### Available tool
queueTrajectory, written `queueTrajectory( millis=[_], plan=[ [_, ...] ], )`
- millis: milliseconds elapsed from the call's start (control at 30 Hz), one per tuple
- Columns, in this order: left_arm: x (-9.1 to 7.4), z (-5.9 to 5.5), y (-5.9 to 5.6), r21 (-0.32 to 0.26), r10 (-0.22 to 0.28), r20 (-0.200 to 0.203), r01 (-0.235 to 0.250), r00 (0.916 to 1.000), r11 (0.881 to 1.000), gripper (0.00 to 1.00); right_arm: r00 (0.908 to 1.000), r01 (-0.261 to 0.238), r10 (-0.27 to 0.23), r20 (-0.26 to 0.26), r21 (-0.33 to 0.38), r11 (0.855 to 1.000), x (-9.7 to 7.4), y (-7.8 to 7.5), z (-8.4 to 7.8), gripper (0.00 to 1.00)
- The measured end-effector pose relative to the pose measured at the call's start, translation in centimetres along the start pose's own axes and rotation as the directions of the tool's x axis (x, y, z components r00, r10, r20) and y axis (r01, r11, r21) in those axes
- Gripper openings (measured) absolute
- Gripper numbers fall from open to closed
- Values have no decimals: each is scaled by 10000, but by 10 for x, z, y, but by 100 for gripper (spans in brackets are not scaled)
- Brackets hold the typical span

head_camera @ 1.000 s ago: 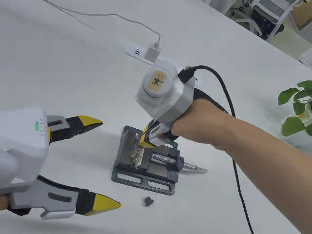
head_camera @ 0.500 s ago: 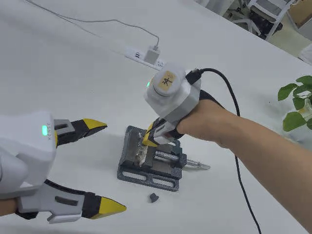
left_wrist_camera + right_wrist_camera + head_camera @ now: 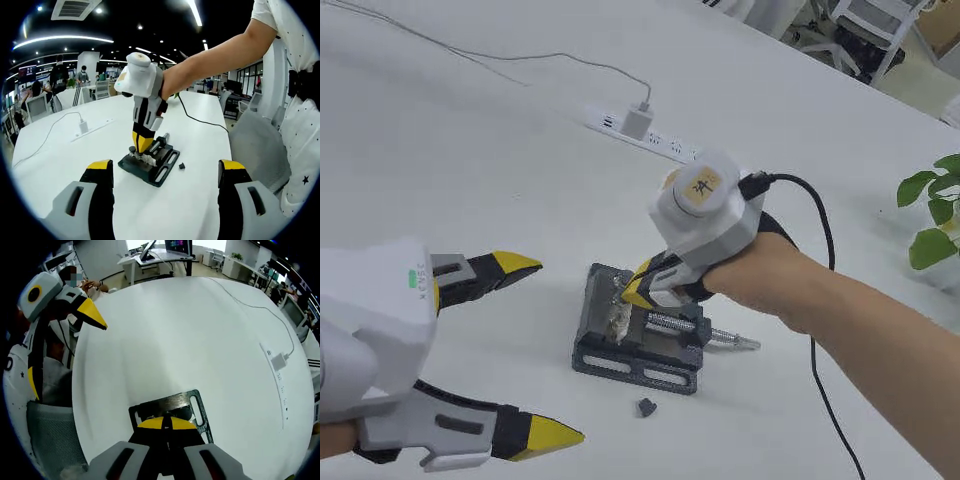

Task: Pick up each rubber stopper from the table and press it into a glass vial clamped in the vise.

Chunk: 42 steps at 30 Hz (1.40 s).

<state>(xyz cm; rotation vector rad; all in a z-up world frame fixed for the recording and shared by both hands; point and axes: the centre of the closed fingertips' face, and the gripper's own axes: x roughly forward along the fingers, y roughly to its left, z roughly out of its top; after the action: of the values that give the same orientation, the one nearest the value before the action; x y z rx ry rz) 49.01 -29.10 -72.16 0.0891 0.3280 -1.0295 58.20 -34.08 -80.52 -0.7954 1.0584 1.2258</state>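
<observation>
The vise is dark grey metal, blocky, with a slotted base plate and a shiny threaded screw sticking out of one end. Between its cheeks sits the glass vial, a pale, cloudy lump, directly under the tips of the right gripper. That gripper's yellow wedge-shaped tips are pressed together with only a thin seam between them, seen plainly in the right gripper view. They point down at the top of the vial, but I cannot tell whether they touch it or pinch anything.

A small, dark, dull rubber stopper lies loose on the smooth white table, just off the vise's base. In the left gripper view the stopper is ahead of the jaws, nearer the right-hand one.

The left gripper is spread wide and holds nothing, its two yellow tips well apart and clear of the vise.
</observation>
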Motion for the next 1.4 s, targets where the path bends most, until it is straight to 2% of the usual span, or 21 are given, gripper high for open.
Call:
queueTrajectory(
  millis=[233,600,967,1400],
  plan=[
    [-2,1,2,24,90,-32,-90,10000,10000,85,9991,221,-220,358,-7,9998,0,0,0,0],
    [0,2,-2,166,-25,-152,28,9999,9999,86,9940,557,-572,932,176,9983,-1,0,0,0],
    [2,-1,-3,245,-80,-352,89,9993,9997,86,9902,701,-714,1198,149,9974,-2,1,0,0],
    [3,0,-4,351,-91,-384,104,9992,9993,87,9855,748,-781,1503,272,9968,-2,2,-1,0]
  ],
)
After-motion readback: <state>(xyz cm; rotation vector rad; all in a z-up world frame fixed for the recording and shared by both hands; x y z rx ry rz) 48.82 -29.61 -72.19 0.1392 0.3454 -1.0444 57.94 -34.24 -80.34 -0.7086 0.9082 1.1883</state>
